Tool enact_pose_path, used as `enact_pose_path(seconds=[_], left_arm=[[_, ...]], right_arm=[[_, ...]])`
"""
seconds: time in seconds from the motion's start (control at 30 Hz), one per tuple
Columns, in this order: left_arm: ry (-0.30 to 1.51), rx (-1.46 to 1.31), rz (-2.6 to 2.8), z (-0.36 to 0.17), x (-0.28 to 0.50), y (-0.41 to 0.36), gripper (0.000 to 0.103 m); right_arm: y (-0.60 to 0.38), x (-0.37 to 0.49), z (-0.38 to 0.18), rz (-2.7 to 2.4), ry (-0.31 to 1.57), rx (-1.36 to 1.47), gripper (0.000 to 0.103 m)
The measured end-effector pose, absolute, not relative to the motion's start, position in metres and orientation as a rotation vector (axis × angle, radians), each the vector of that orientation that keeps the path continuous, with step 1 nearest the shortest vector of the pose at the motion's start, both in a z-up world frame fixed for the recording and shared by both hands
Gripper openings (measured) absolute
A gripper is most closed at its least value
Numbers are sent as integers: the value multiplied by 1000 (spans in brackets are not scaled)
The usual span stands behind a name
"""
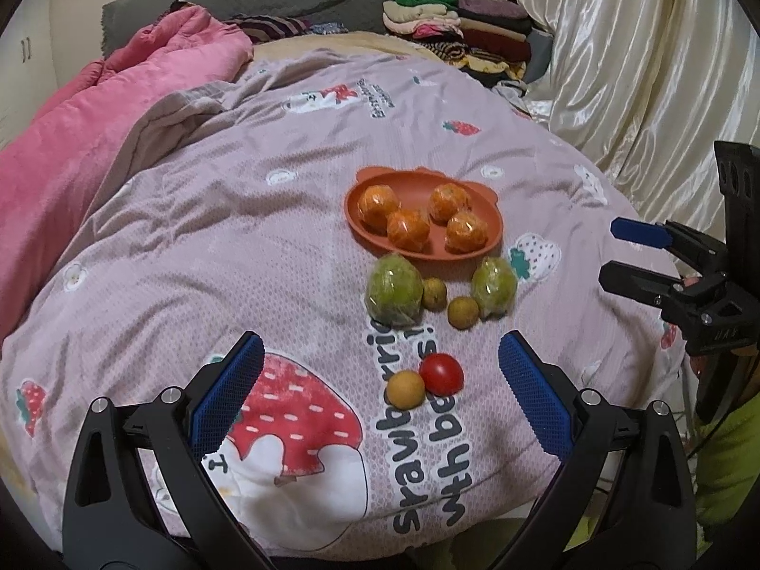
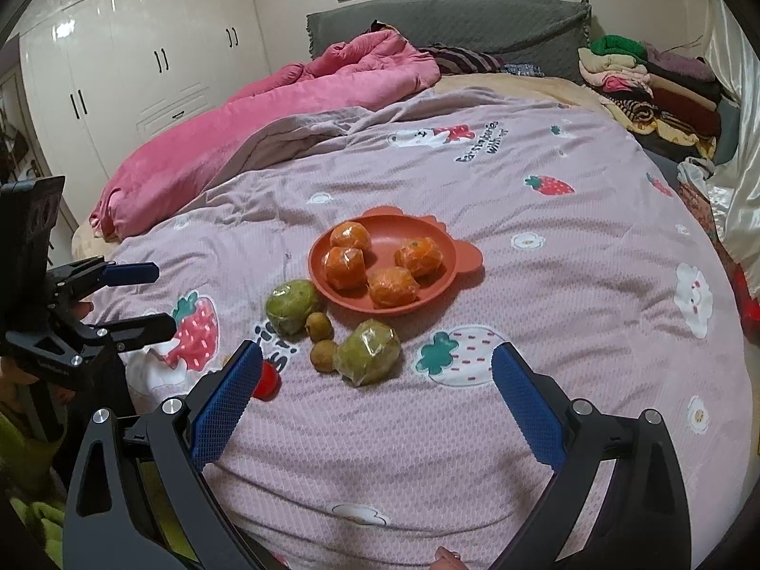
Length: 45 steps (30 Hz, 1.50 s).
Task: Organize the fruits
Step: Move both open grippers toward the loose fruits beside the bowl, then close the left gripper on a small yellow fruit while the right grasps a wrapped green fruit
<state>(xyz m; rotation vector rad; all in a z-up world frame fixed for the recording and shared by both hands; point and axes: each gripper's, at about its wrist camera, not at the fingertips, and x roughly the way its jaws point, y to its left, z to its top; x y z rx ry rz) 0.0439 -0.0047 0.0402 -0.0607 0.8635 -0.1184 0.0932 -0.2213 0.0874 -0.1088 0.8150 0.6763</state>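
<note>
Both jaws stand wide apart and grip nothing. From the left wrist view, the left gripper (image 1: 380, 370) hangs spread over the quilt (image 1: 213, 237), with a red tomato (image 1: 441, 372) and a small yellow fruit (image 1: 405, 389) touching each other between its blue pads. Toward twelve o'clock from that pair lie two green wrapped fruits (image 1: 394, 292) and two small brownish fruits (image 1: 461, 312) in a loose cluster, and just past them the orange plate (image 1: 413, 190) carries four wrapped oranges (image 1: 378, 204). At three o'clock the right gripper (image 1: 622, 256) shows side-on, fingers parted.

From the right wrist view, the right gripper (image 2: 377, 375) hovers released near the bed's edge; the plate (image 2: 394, 232) sits at twelve o'clock, the green and brown fruits just short of it. The tomato (image 2: 266, 380) peeks from behind the left-hand pad (half hidden). At nine o'clock the left gripper (image 2: 156, 294) is open.

My reading is that sorting is under way: oranges are plated, the rest are still loose. The tomato pair lies nearest the left gripper, so the next move probably calls for lowering it and closing on one fruit without nudging its neighbour.

The quilt is soft and rumpled, so round fruit may roll. Beyond are a pink blanket (image 2: 285, 109), a white wardrobe (image 2: 142, 47), folded clothes (image 2: 655, 80) and a satin curtain (image 1: 641, 47).
</note>
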Motion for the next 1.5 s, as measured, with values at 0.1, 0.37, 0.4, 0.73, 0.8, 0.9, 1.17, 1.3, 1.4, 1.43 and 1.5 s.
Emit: enact_pose_path(seconds=[0.1,0.37,0.4,0.73,0.8,0.9,1.17,1.3,1.4,1.43,1.5], left_arm=[[880,-46,-121,35,43,-8,93],[922,-18,-115,20,40,-14,93],[926,-17,-118,19,41,-14,93],[983,-1,-137,-3,43,-15,69],[988,-1,-146,-4,44,-16,58],[1003,-5,-168,-9,46,-18,55],[1039,-6,-185,-19,53,-21,41],[1061,-16,-198,-25,58,-21,34],[1077,-24,-207,-29,61,-21,29],[1081,-22,-209,-31,62,-22,28],[1081,-16,-212,-32,64,-23,26]], right_arm=[[-224,92,83,674,827,-107,97],[-227,90,74,674,847,-107,97],[-227,89,73,677,850,-107,97],[-224,90,60,690,880,-103,97],[-223,90,58,690,885,-103,97],[-222,91,55,691,891,-103,97],[-217,95,47,696,905,-102,97],[-213,99,44,695,911,-118,97],[-211,103,41,695,919,-121,97],[-210,105,39,699,922,-124,97],[-208,107,37,695,926,-132,97]])
